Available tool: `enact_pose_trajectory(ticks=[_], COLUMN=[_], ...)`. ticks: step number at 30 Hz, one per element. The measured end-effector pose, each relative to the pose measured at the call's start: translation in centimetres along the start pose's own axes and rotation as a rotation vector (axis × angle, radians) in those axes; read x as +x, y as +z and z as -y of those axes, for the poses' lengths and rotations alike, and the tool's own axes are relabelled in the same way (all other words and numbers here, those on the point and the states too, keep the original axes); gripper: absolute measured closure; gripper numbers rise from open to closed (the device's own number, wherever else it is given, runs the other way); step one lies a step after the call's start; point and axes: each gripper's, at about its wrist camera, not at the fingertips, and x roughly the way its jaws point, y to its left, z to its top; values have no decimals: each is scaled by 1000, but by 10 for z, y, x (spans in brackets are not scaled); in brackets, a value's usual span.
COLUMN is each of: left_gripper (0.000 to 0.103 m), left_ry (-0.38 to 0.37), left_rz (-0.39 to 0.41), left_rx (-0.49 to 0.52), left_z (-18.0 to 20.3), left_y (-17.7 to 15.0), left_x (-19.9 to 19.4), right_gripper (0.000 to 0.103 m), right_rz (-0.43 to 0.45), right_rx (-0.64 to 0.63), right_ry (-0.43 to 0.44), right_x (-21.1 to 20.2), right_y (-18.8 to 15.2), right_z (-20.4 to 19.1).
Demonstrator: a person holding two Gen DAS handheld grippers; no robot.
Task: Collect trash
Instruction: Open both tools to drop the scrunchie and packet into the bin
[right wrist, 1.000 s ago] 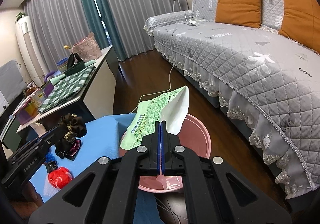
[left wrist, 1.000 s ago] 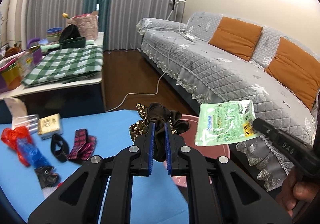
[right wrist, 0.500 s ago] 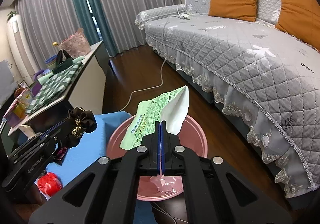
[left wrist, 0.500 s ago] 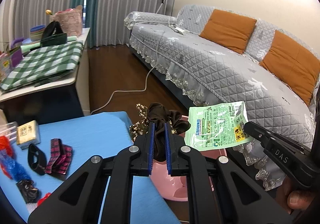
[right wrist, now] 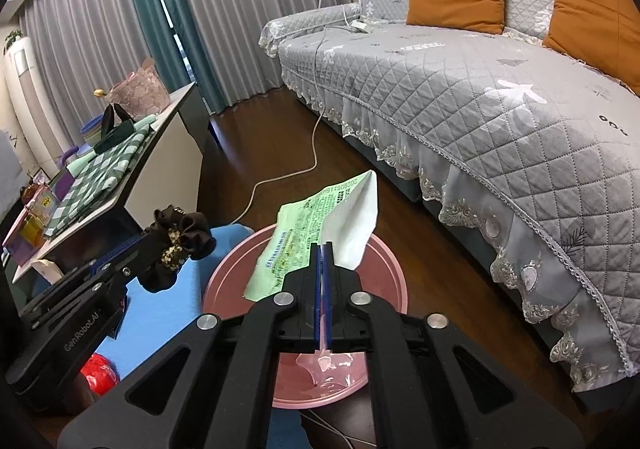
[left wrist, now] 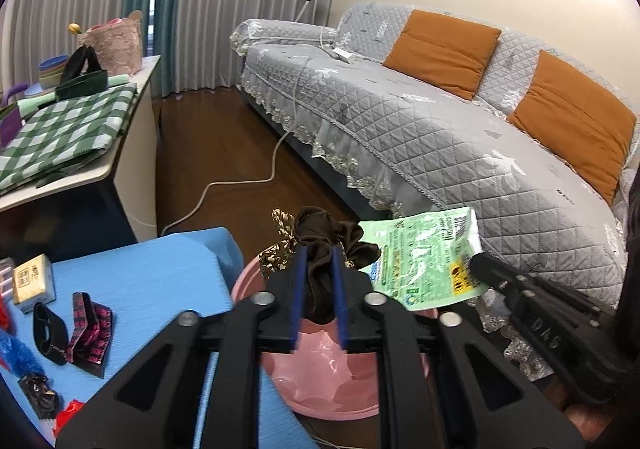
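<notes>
A brown scrunchie (left wrist: pixel 320 225) sits between the blue pads of my left gripper (left wrist: pixel 318 249), whose jaws are opening; the cloth still touches both pads. It hangs over the near-left rim of a pink basin (left wrist: pixel 244 281) on the floor beside the blue table (left wrist: pixel 152 281). My right gripper (right wrist: pixel 323 247) pinches a green printed packet (right wrist: pixel 304 233) over the same basin (right wrist: pixel 384 261); its jaws are just starting to part. Each gripper shows in the other's view: the left gripper (right wrist: pixel 148 237) with the scrunchie (right wrist: pixel 180 233), the right gripper (left wrist: pixel 476 261) with the packet (left wrist: pixel 420 261).
On the blue table lie a small box (left wrist: pixel 32 281), a black band (left wrist: pixel 48 325), a pink-and-black plaid piece (left wrist: pixel 88 329) and a red wrapper (right wrist: pixel 98 373). A grey quilted sofa (left wrist: pixel 440 129) fills the right. A white cable (left wrist: pixel 240 181) crosses the wood floor. A side table with a green check cloth (left wrist: pixel 68 133) stands at left.
Both grippers have shifted with their loads until they are over the pink basin, which now fills more of each view. The left pads stand slightly wider apart around the scrunchie.
</notes>
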Motion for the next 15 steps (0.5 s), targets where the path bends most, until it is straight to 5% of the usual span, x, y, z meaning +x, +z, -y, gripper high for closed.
enact_pose_trajectory(ticks=[2, 4, 15], left_gripper=[59, 59, 59], left_ry=[23, 32, 80], left_rz=[11, 21, 40], left_rx=[-2, -8, -29], left_z=[1, 0, -20], left_y=[2, 3, 2], left_x=[-3, -7, -45], right_gripper=[86, 44, 43], right_rz=[-25, -18, 24], right_rx=[-7, -6, 5], right_ry=[-3, -38, -21], right_x=[3, 2, -17], right_y=[-1, -2, 4], right_z=[-1, 0, -7])
